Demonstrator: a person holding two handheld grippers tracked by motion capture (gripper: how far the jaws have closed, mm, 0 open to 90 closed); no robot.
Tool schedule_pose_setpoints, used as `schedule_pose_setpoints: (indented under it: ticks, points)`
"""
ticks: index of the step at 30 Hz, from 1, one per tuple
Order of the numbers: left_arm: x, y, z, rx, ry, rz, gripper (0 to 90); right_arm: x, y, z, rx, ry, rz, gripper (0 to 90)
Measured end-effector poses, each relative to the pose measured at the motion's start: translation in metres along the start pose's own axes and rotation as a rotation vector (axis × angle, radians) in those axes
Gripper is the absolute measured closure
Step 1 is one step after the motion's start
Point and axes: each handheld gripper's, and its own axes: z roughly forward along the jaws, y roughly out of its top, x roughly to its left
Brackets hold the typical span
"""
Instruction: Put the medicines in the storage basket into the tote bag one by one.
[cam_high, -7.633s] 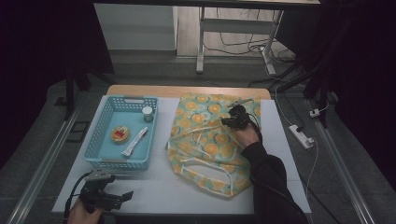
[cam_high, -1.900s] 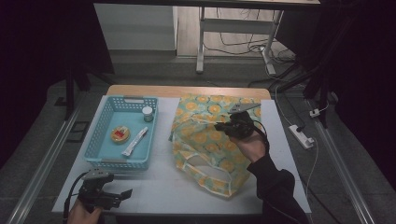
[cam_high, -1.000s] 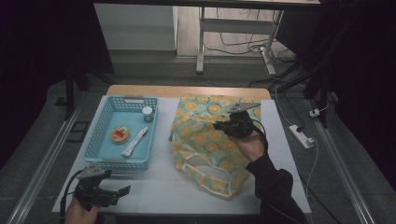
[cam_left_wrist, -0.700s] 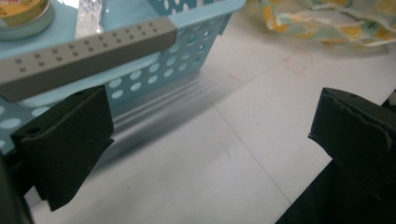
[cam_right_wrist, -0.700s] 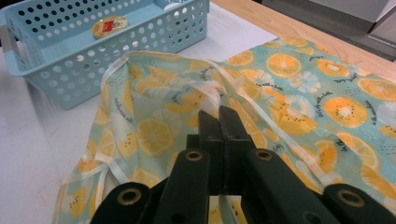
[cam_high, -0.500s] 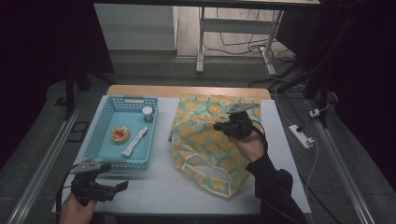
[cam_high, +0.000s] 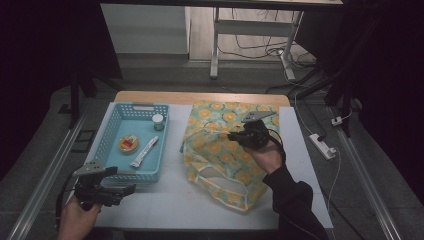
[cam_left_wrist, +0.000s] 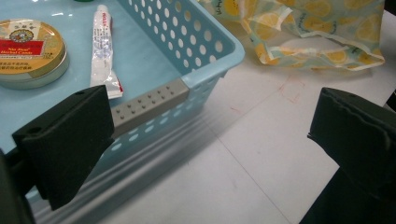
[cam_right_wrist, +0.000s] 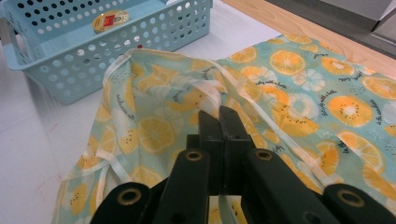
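Note:
A lemon-print fabric bag (cam_high: 220, 150) lies in the middle of the white table, its mouth gaping toward the near side. My right gripper (cam_high: 235, 136) is shut on the bag's rim and holds that fold up; in the right gripper view the closed jaws (cam_right_wrist: 218, 116) pinch the fabric (cam_right_wrist: 154, 126). A blue perforated basket (cam_high: 107, 137) at the left holds a round tin (cam_high: 128, 143), a white tube (cam_high: 144, 151) and a small jar (cam_high: 158, 121). My left gripper (cam_high: 131, 181) hangs open by the basket's near corner (cam_left_wrist: 154, 100), with nothing between its jaws.
The table's wooden far edge (cam_high: 200, 97) runs behind the basket and bag. A white power strip (cam_high: 322, 146) lies on the floor at the right. Bare white tabletop (cam_high: 180, 205) stretches between the left gripper and the bag.
My left gripper has risen and drifted toward the basket's near corner. The right gripper keeps still, holding the bag's rim up as before.

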Motion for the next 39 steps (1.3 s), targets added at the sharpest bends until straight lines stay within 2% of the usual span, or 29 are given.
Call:
schedule_pose_setpoints:
  ticks: [3, 6, 15, 22, 29, 32, 39]
  points:
    - [0.002, 0.005, 0.002, 0.009, 0.028, 0.009, 0.4, 0.000, 0.000, -0.001, -0.003, -0.001, 0.001, 90.0]
    - [0.005, 0.009, 0.004, 0.012, 0.037, 0.006, 0.3, 0.000, 0.000, -0.001, -0.003, -0.001, 0.000, 90.0]
    - [0.023, 0.023, 0.008, 0.043, 0.026, -0.022, 0.1, 0.001, 0.000, -0.001, -0.005, -0.003, -0.003, 90.0]
    - [0.033, 0.034, 0.012, 0.050, 0.058, -0.026, 0.0, 0.001, 0.001, 0.000, -0.004, -0.001, -0.006, 90.0]
    - [0.046, 0.045, 0.017, 0.056, 0.067, -0.046, 0.1, 0.001, 0.001, 0.000, -0.004, -0.001, -0.007, 90.0]
    - [0.051, 0.049, 0.019, 0.068, 0.091, -0.047, 0.1, 0.001, 0.001, 0.000, -0.004, 0.000, -0.007, 90.0]
    - [0.062, 0.058, 0.027, 0.082, 0.096, -0.050, 0.1, 0.002, 0.001, 0.000, -0.001, 0.000, -0.010, 90.0]
